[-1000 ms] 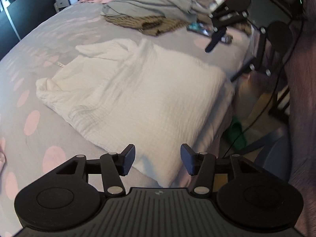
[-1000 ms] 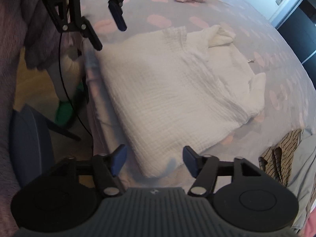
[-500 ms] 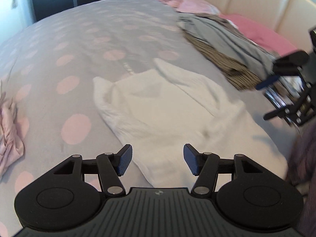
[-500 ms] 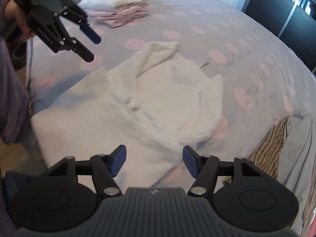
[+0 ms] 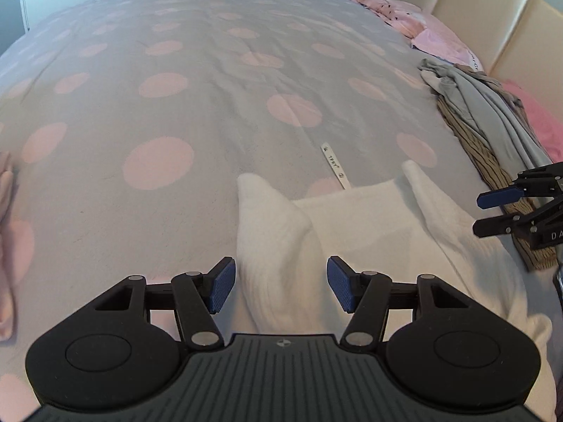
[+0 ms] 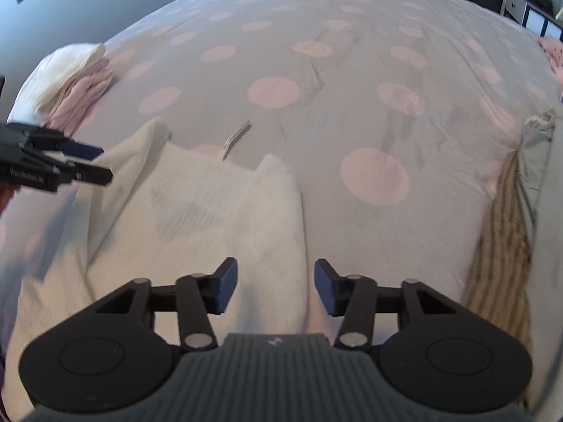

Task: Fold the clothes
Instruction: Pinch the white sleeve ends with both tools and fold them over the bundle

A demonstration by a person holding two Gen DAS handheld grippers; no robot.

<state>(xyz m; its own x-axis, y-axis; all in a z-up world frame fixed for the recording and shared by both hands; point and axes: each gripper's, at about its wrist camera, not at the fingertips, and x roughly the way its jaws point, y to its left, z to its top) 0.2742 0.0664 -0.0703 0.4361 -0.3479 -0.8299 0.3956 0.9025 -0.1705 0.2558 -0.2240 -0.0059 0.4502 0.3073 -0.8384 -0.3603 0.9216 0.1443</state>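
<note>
A white crinkled garment (image 5: pixel 380 232) lies spread on the bed, two folded-in sleeves pointing away from me; it also shows in the right wrist view (image 6: pixel 197 211). My left gripper (image 5: pixel 279 286) is open, its jaws on either side of the garment's left sleeve (image 5: pixel 271 225), just above it. My right gripper (image 6: pixel 274 290) is open over the right sleeve (image 6: pixel 271 207). Each gripper shows at the edge of the other's view: the right one (image 5: pixel 506 211), the left one (image 6: pixel 70 163).
The grey bedspread with pink dots (image 5: pixel 211 81) stretches ahead. A pile of grey and striped clothes (image 5: pixel 485 119) lies on the right, also in the right wrist view (image 6: pixel 506 232). A folded white and pink stack (image 6: pixel 70 77) sits at far left. A small white tag (image 5: pixel 334 165) lies beyond the garment.
Both grippers have swung from the garment's near hem area toward its far end and now sit over the two sleeves. Both stay open. The garment has not moved.
</note>
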